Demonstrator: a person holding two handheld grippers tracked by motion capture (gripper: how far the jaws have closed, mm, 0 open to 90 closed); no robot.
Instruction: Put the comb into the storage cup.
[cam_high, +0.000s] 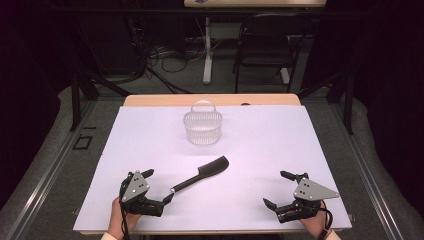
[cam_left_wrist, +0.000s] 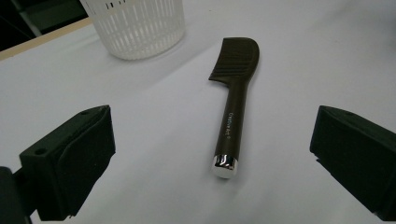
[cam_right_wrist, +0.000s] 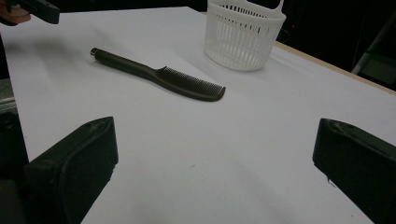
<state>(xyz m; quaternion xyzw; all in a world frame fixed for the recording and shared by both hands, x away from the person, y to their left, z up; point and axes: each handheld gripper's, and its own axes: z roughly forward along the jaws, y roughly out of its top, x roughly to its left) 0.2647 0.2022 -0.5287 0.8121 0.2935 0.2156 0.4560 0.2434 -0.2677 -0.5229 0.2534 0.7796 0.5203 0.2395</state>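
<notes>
Comb: a dark comb (cam_high: 201, 176) is laid flat on the white table (cam_high: 280, 135), its metal-capped handle end turned toward the left tongs (cam_high: 159, 186) and its toothed end turned toward the white basket (cam_high: 202, 127), from which it is kept apart.

Risk, handle: the handle is thin and smooth; if it is pinched near the rounded metal cap, it could be squeezed out sideways from between the pads.

Risk, flatness: because the comb is pressed flat to the table, the lower jaw may be driven into the surface and the comb pushed away instead of being gripped.

Risk, basket: the basket looks light; it could be nudged or tipped if the comb is carried in too low.

Left tongs: the jaws are spread wide, nothing is held, and the handle tip is framed between them, close but seemingly untouched.

Right tongs (cam_high: 272, 189): the jaws are spread wide too; nothing is held or touched, and they are kept well apart from the comb.
</notes>
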